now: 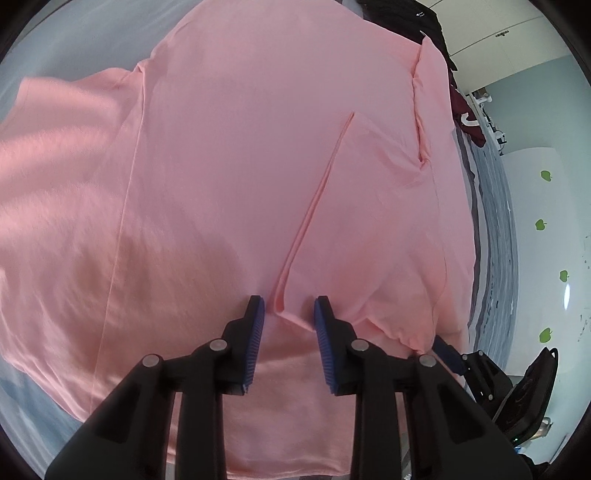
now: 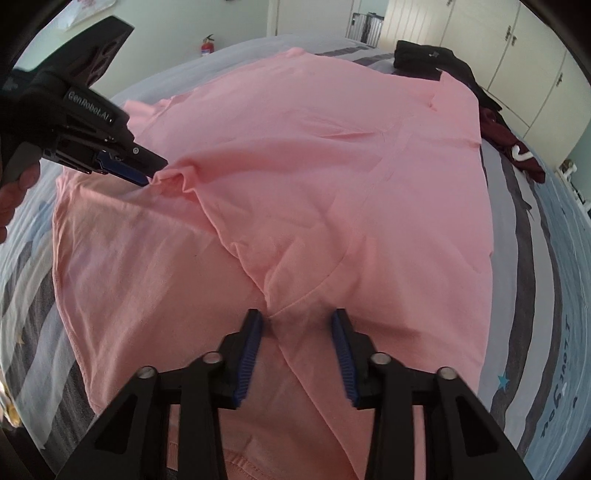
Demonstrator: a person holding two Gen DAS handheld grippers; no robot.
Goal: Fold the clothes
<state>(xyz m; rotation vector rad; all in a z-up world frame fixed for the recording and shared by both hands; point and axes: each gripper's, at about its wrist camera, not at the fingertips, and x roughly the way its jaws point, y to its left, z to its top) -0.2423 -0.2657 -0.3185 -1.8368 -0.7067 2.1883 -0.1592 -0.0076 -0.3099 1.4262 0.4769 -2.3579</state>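
Both claws | your left claw (image 2: 149,177) and right claw (image 2: 297,325) each pinch the pink T-shirt (image 2: 314,166) fold edge | ready to carry it across the bed (image 2: 535,258).

Pink shirt (image 1: 236,177) lies spread across most of the view on a pale grey-blue bedsheet (image 1: 74,40); one long crease runs up the cloth from the fingertips. Left gripper (image 1: 289,308) points down at the garment, its blue pads (image 1: 255,332) standing apart with a raised fold of the hem between them; whether they press on the fold cannot be told. Right gripper (image 1: 448,350) shows partly at the shirt's right edge; dark garments (image 1: 410,14) lie beyond the far end; a maroon garment (image 1: 469,118) lies further right.
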